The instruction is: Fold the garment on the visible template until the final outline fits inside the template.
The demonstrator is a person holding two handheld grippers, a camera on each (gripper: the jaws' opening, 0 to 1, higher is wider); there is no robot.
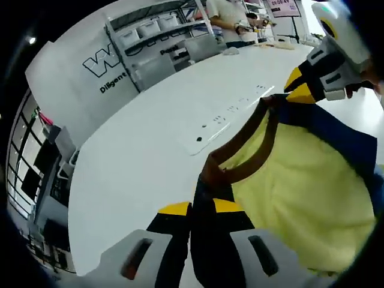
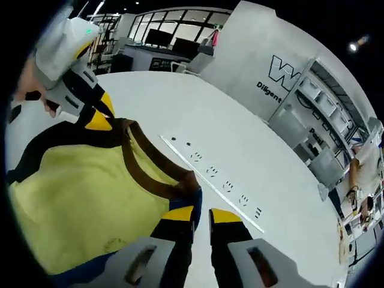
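A yellow garment (image 1: 300, 186) with a brown collar and navy shoulders hangs lifted above the white table (image 1: 138, 156). My left gripper (image 1: 201, 208) is shut on the navy fabric at one shoulder beside the collar. My right gripper (image 1: 298, 87) pinches the other shoulder at the upper right of the left gripper view. In the right gripper view the garment (image 2: 78, 198) spreads to the left, my right gripper (image 2: 203, 215) is shut on its navy corner, and my left gripper (image 2: 99, 117) holds the far corner. The template (image 1: 228, 117), a pale sheet with black marks, lies flat on the table (image 2: 210, 180).
Grey shelving with white bins (image 1: 156, 30) and a lettered wall panel (image 2: 282, 78) stand past the table's far edge. A person (image 1: 231, 18) works at the table's far end. Desks with monitors (image 2: 162, 42) stand behind the table. A hand (image 2: 30, 84) grips the left gripper.
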